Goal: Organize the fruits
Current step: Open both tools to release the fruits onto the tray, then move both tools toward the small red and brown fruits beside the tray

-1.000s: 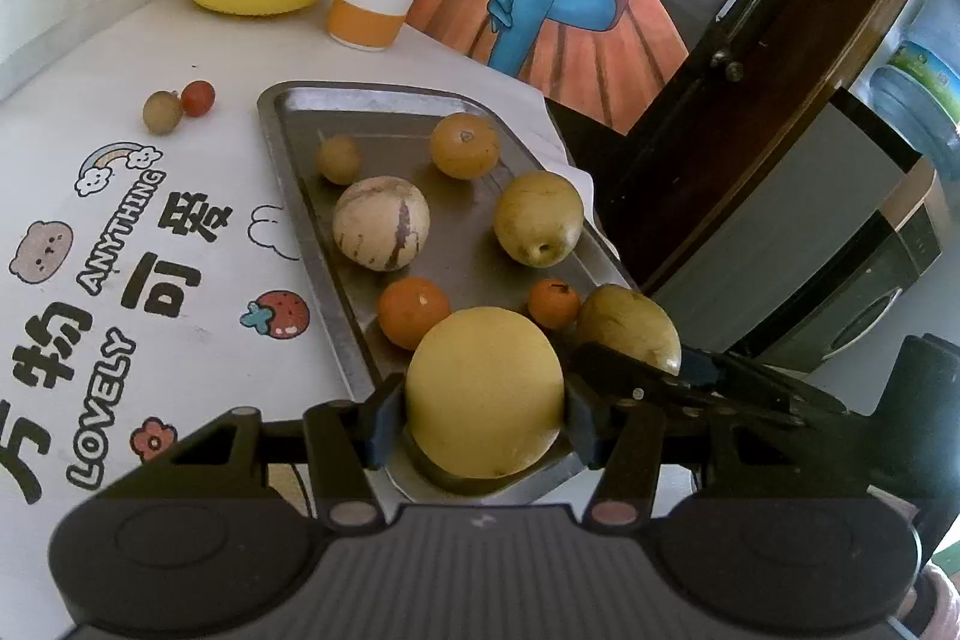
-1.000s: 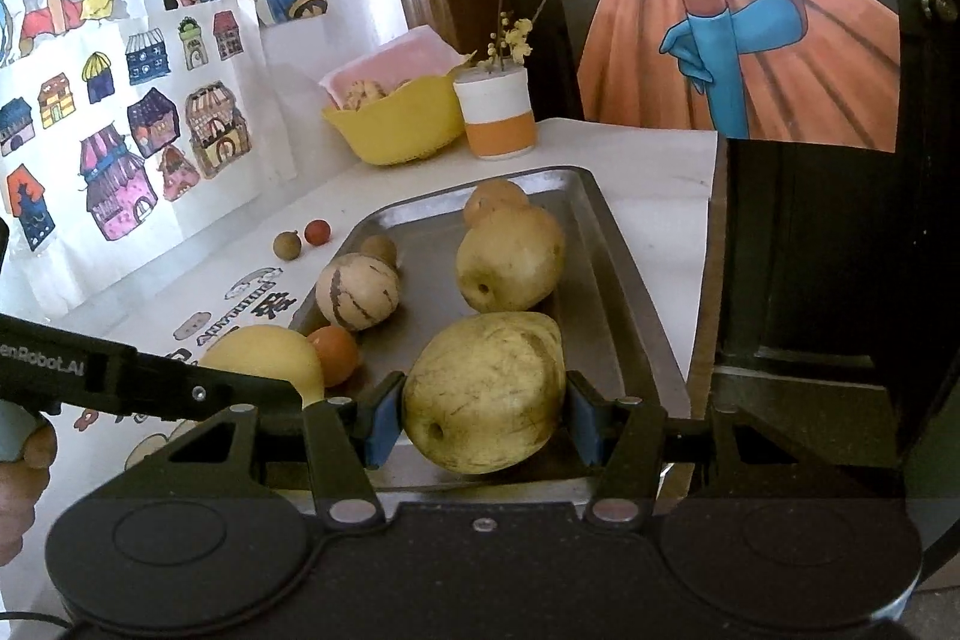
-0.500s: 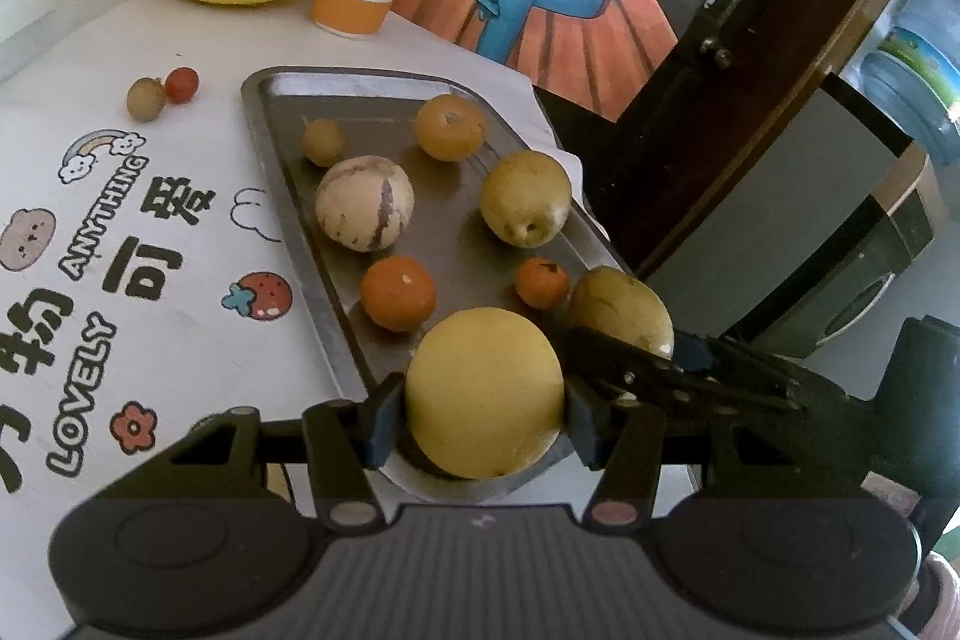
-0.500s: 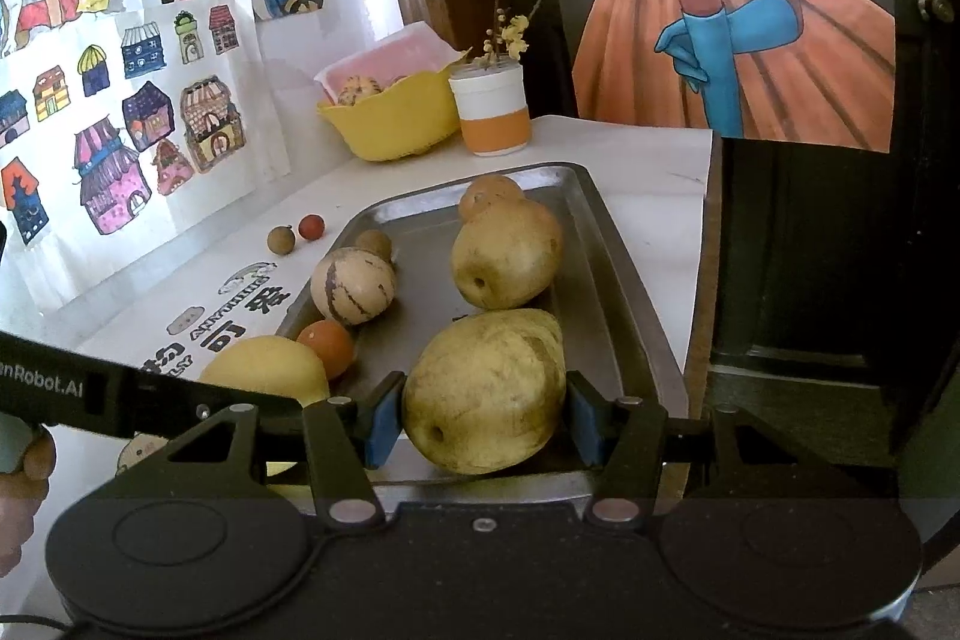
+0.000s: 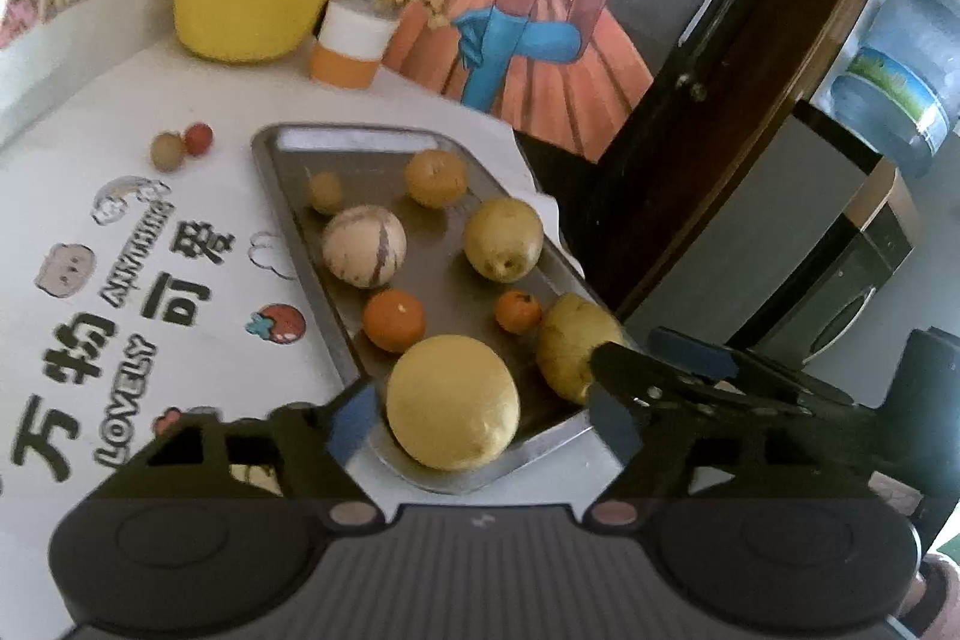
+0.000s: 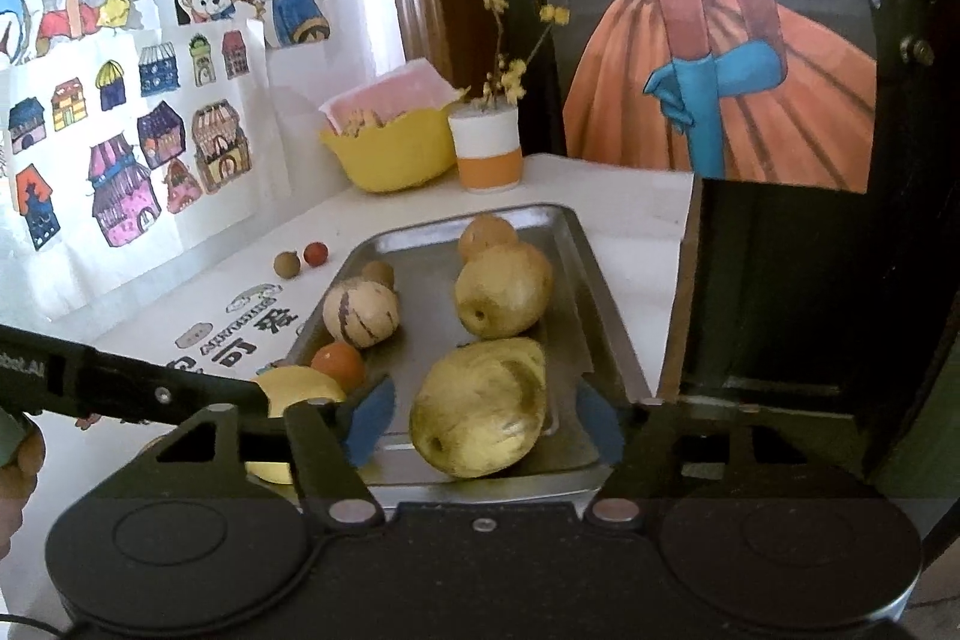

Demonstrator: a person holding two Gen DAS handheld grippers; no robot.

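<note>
Both claws are standing released: left claw (image 5: 480, 403) around the lemon (image 5: 451, 402), right claw (image 6: 483, 415) around the pear (image 6: 480, 407). Each should be backing straight toward six o'clock, clearing the tray (image 5: 282, 178) rim without nudging fruit.

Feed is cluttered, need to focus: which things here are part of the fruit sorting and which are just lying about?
Job: tray, lemon, pears, oranges, striped melon, two loose small fruits.

Lying about: yellow bowl, cup, water jug, wall pictures.

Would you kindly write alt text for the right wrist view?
The open right gripper straddles a large yellow-green pear lying at the near end of a metal tray of fruit. The left gripper reaches in beside a yellow fruit.
</note>
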